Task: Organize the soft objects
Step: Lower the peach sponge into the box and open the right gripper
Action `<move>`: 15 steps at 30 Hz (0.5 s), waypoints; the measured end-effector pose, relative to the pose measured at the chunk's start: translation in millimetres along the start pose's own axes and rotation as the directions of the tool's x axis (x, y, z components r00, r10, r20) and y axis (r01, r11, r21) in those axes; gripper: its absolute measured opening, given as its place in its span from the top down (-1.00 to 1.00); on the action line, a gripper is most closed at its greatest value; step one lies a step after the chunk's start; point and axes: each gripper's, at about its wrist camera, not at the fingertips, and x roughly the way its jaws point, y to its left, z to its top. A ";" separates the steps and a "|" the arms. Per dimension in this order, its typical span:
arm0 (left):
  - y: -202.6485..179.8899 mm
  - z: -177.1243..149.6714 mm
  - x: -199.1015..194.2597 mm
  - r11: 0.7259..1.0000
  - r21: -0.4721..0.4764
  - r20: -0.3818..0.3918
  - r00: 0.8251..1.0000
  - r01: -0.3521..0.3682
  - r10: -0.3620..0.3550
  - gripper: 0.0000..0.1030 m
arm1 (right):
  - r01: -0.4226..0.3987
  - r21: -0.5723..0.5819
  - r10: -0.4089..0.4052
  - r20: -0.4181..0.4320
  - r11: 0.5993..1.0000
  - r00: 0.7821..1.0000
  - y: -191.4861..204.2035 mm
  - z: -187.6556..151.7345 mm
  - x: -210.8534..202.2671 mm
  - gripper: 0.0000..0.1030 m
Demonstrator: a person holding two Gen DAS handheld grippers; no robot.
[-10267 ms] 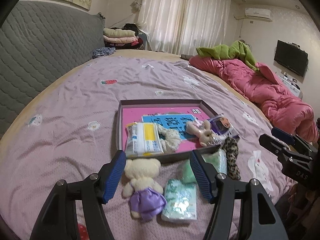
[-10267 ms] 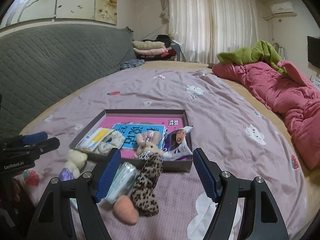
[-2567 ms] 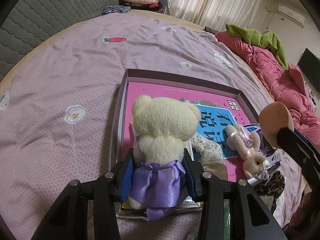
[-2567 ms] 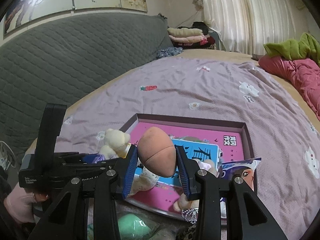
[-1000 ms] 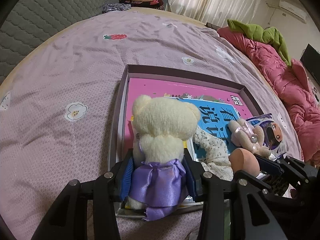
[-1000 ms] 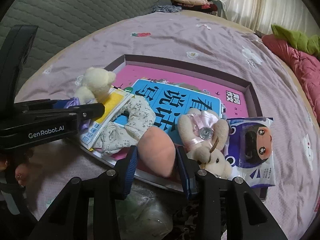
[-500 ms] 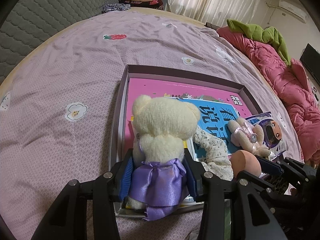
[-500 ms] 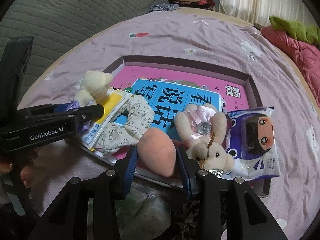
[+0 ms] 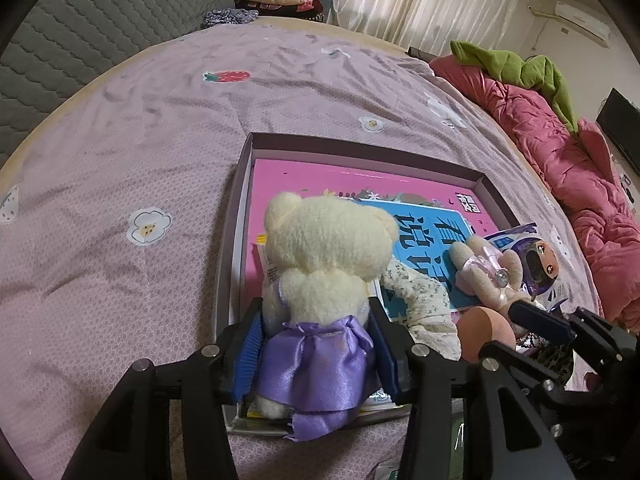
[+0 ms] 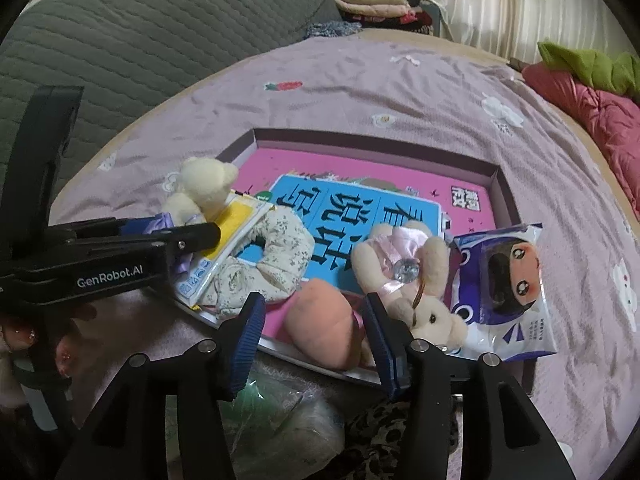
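Both jaws are opening: the left hand-held gripper (image 9: 316, 350) around the cream purple-skirted teddy bear (image 9: 320, 276), the right hand-held gripper (image 10: 316, 330) around the peach egg-shaped sponge (image 10: 322, 322), its pads clear of it.

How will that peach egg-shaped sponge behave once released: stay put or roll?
The peach egg-shaped sponge is rounded, so it may roll, though the shallow purple box rim could check it. It looks foamy, so probably light and squashy. The right tool is opening around it.
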 end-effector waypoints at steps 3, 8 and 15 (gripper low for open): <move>0.6 0.4 -1.0 1.000 -0.003 0.002 1.000 0.006 -0.006 -0.03 | -0.010 0.010 0.010 0.031 1.000 0.999 -3.2 2.0 -6.4 -0.10; -0.1 0.7 -2.0 1.000 0.001 0.004 1.000 0.005 -0.005 -0.05 | -0.008 0.024 0.006 0.076 1.000 0.997 -7.1 4.9 -14.4 -0.14; -0.7 1.2 -6.7 0.999 0.004 0.010 0.999 0.032 -0.032 -0.12 | 0.007 0.030 -0.010 0.104 1.000 0.995 -10.2 6.5 -19.1 -0.23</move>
